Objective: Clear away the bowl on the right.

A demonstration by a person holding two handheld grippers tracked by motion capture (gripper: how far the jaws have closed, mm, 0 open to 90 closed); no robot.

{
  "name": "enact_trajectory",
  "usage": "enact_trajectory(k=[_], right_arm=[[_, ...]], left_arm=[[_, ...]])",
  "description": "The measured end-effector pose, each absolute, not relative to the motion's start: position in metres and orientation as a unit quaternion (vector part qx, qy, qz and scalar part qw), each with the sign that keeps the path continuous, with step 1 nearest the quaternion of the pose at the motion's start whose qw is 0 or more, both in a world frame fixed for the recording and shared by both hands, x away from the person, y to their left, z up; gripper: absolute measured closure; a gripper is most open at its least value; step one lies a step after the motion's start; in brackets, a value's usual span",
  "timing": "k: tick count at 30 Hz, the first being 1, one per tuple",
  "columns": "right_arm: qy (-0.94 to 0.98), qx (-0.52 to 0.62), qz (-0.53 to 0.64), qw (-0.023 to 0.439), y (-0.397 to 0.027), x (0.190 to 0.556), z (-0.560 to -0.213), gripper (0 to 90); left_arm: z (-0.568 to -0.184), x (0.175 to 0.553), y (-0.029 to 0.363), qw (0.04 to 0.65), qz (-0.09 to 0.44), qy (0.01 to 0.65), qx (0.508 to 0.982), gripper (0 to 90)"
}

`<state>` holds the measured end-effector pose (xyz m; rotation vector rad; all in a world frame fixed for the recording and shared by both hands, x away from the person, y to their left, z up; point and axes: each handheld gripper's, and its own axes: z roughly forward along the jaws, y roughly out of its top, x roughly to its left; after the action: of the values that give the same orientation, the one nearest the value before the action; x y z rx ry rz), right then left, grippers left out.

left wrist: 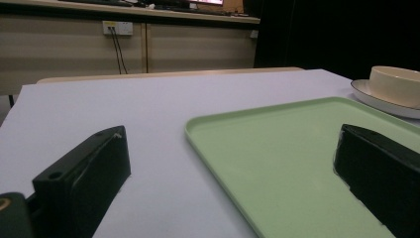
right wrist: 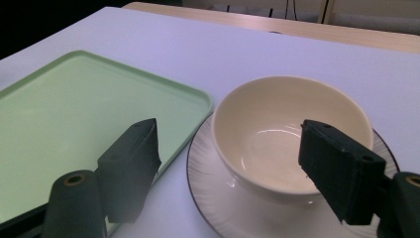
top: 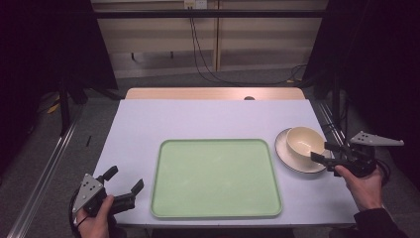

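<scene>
Unmarked cream bowl [top: 304, 140], green tray [top: 216, 210]

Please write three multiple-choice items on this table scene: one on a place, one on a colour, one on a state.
1. Where does the bowl stand?
A on the tray
B on the plate
C on bare table

2. What colour is the tray?
A pale green
B red
C black

3. How are the right gripper jaws?
A shut on the bowl
B shut on nothing
C open

Key: 1 B, the bowl sits in the plate beside the tray. 2 A, its surface is pale green. 3 C, the jaws stand apart near the bowl in the right gripper view.
</scene>
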<state>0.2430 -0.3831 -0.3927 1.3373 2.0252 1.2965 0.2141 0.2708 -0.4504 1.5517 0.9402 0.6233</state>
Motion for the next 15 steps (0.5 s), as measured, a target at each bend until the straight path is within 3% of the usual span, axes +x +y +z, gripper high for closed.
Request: enact_trajectory(k=[15], right_arm=[[0.732,0.498,0.427,0.184,-0.404,0.275,-0.392,23.2]], left_arm=[[-0.451,0.214,0.271,0.572,0.267,0.404,0.662,1.1]])
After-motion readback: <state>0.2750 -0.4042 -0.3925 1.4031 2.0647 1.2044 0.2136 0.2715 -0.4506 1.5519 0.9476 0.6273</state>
